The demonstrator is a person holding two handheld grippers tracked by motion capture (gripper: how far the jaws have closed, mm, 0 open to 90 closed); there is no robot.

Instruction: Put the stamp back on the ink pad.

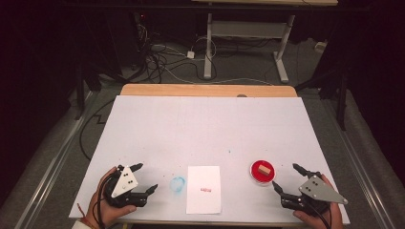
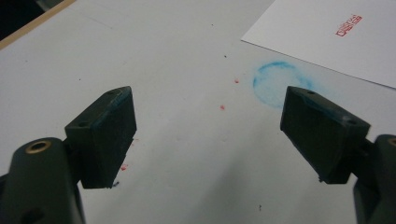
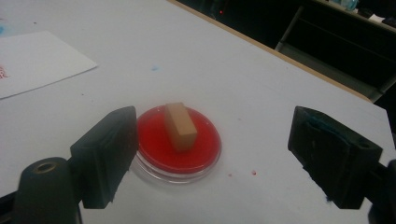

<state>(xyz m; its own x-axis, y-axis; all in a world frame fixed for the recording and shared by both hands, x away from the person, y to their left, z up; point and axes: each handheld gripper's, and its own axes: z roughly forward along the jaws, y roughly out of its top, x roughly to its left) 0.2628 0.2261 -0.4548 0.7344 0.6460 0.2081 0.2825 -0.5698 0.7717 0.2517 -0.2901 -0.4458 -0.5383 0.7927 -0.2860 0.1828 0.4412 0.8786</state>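
— Right gripper (image 1: pixel 283 177): how does it stand, and what lies near it?

— Its two black jaws are spread wide with nothing between them. It sits low on the white table (image 1: pixel 205 124), just to the right of the red dish (image 1: pixel 261 171) and a little nearer the person. In the right gripper view the red dish (image 3: pixel 176 145) shows between and beyond the jaws, closer to the left one. A small tan wooden block (image 3: pixel 180 125) lies in the dish, on the red pad inside, not touching either jaw.

— And the left gripper (image 1: pixel 144 177)?

— Its jaws are also spread apart and hold nothing. It rests far to the left of the red dish, held in the person's left hand (image 1: pixel 106 206). In the left gripper view a faint blue ring stain (image 2: pixel 276 84) marks the table just beyond the jaws.

— What lies between the two grippers?

— A white sheet of paper (image 1: pixel 204 189) lies flat just left of the red dish, with a small red stamp mark (image 1: pixel 206 190) near its middle. The blue ring stain (image 1: pixel 177 184) sits just left of the paper.
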